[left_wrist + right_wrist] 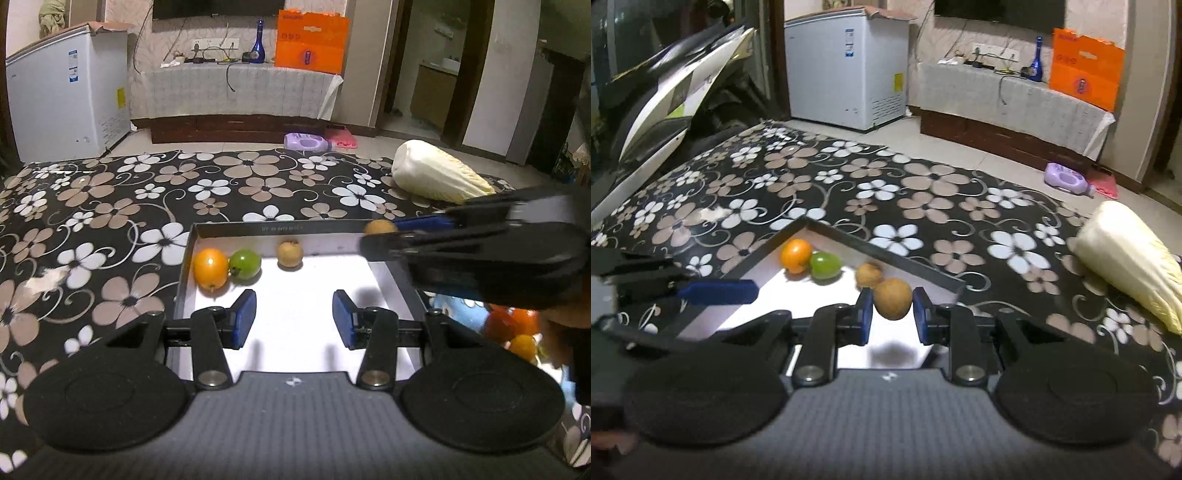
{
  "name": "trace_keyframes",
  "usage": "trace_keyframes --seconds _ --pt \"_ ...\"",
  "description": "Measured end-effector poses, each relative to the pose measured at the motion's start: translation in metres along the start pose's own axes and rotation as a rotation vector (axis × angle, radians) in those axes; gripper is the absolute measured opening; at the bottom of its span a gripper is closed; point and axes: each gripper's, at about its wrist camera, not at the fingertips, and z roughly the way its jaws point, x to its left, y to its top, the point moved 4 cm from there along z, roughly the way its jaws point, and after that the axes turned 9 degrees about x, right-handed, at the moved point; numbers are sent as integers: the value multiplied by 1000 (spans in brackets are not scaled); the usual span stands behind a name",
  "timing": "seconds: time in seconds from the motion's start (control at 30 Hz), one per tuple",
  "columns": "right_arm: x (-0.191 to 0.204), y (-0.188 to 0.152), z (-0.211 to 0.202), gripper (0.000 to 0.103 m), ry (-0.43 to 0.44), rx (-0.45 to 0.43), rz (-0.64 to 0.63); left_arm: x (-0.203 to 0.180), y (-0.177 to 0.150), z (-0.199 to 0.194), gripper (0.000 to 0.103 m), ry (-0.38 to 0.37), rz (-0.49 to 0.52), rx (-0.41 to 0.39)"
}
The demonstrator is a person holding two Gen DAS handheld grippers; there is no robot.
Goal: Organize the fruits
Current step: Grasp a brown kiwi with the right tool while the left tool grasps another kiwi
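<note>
Right wrist view: a brown fruit (893,298) sits clamped between the two blue pads of the right gripper (891,314), at frame centre, above the white floor of the tray (886,254). A second brown fruit (868,275) lies just behind it; an orange fruit (796,255) and a green fruit (825,265) touch each other in the tray's far corner. The left gripper (294,319) enters at left, one blue pad showing.

Left wrist view: the left gripper's pads stand apart with nothing between them, over the tray floor. Only this view shows more orange fruit (522,345) at lower right. A cabbage (437,177) lies at upper right on the floral cloth (110,206).
</note>
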Motion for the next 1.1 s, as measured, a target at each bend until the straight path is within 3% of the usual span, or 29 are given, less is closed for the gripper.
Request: trace_keyframes --seconds 0.53,0.87,1.1 --pt "-15 -11 -23 26 25 -23 10 -8 39 66 50 25 48 38" --pt "-15 -14 -24 26 26 -13 2 -12 43 92 29 54 57 75" --pt "-17 -19 -24 26 19 -6 6 -16 42 90 28 78 55 63"
